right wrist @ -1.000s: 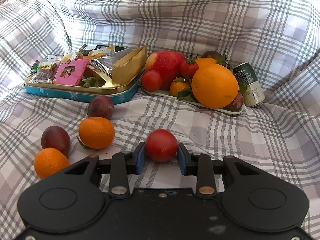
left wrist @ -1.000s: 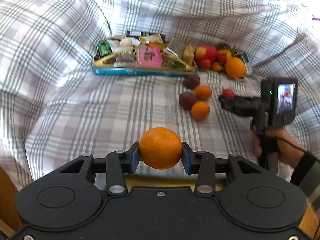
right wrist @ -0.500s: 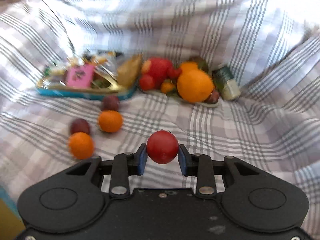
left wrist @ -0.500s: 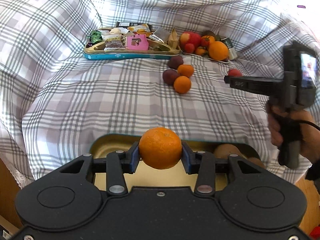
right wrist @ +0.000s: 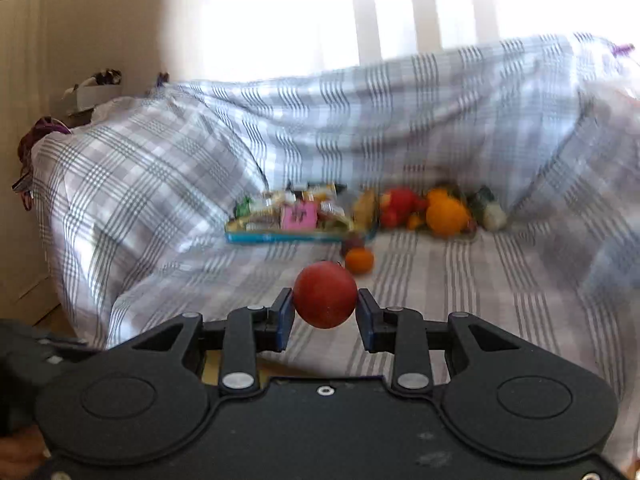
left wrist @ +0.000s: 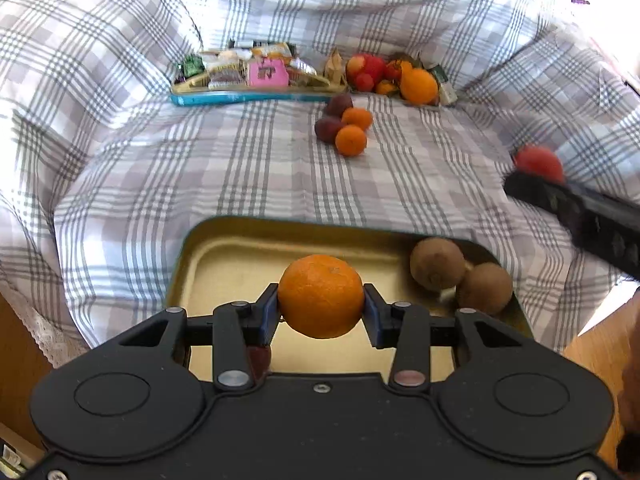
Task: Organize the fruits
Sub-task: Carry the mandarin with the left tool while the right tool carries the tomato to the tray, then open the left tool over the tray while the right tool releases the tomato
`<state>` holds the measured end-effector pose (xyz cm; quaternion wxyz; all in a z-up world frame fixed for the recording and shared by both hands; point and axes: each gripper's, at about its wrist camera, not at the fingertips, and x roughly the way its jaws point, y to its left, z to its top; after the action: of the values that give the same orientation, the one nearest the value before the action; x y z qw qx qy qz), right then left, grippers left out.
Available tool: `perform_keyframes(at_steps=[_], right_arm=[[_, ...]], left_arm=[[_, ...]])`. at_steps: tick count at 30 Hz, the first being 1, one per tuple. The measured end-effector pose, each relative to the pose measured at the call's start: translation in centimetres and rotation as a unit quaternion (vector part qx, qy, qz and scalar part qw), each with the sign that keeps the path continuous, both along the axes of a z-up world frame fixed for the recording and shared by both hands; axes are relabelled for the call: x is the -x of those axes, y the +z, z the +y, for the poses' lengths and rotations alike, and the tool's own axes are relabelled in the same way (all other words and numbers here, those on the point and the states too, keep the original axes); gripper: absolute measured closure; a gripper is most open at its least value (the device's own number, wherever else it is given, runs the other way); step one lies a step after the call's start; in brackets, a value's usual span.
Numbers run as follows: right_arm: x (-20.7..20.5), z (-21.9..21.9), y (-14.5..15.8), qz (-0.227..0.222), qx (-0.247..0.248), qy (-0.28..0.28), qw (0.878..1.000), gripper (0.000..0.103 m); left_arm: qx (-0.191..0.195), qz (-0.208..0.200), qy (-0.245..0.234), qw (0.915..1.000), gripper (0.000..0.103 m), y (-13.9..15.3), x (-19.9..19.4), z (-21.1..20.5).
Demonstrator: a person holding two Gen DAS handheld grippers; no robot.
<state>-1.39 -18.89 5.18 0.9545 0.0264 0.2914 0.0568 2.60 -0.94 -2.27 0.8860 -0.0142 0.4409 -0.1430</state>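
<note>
Left wrist view shows the left gripper (left wrist: pixel 321 307) clamped on a mandarin (left wrist: pixel 321 296) at lower centre, hanging over the gold tin (left wrist: pixel 224 248), where two kiwis (left wrist: pixel 460 276) sit at its right end. Lower it onto bare floor left of them before releasing, so nothing rolls. At the right edge, the right gripper (right wrist: pixel 325 310) pinches a red fruit (right wrist: pixel 325 294); it should wait clear until the tin is free.
</note>
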Motion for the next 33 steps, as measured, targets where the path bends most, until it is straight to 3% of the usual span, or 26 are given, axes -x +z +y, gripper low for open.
perform_keyframes(at_steps=[5,11,33], right_arm=[[2.1,0.4,-2.4,0.065,0.032,-0.025,0.997,0.069],[3.2,0.8,-5.2,0.127,0.017,-0.015,0.992,0.068],[2.8,1.6,-5.6,0.15,-0.004,0.001,0.989,0.067]], left_arm=[[0.003,0.028,-0.007,0.9996,0.053,-1.1,0.0,-0.1],[0.0,0.036,-0.007,0.9993,0.053,-1.3,0.2,0.0],[0.004,0.074,-0.025,0.9969,0.052,-1.8,0.2,-0.1]])
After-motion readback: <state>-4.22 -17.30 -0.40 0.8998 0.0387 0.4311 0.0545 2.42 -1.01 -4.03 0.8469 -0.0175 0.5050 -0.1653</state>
